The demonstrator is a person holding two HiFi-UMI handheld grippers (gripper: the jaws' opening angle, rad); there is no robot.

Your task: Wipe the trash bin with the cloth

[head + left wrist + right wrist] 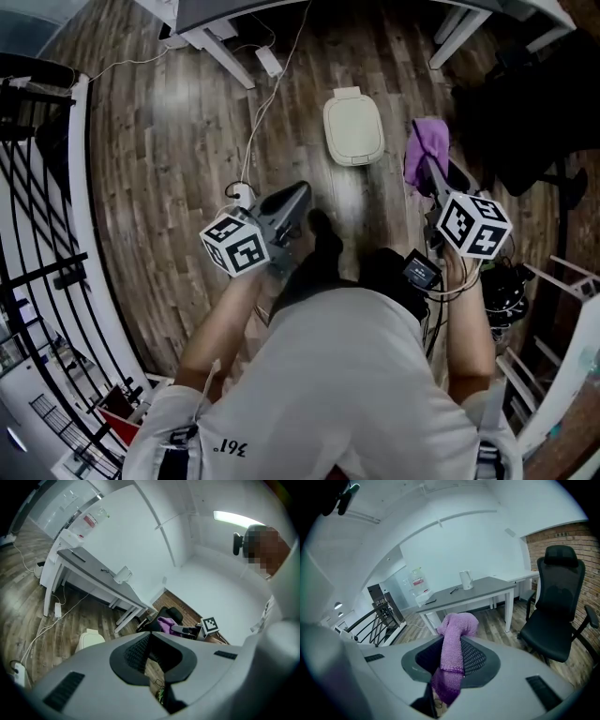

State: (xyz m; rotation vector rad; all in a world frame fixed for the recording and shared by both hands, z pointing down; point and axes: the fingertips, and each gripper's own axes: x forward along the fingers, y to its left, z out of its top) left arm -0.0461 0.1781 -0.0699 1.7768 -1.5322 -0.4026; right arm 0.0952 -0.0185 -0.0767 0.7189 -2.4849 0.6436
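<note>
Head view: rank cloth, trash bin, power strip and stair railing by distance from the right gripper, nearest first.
1. cloth: clamped in the right gripper.
2. trash bin: on the floor, just left.
3. power strip: farther up-left.
4. stair railing: far left edge.

trash bin [89,639]: base hidden by left tongs [151,634] | desk [217,54]: cut off above

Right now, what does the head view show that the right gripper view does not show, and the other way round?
Only the head view: the cream trash bin on the floor, lid closed, and the left gripper, shut and empty. Only the right gripper view: the white kettle. Both: the purple cloth clamped in the right gripper.
</note>
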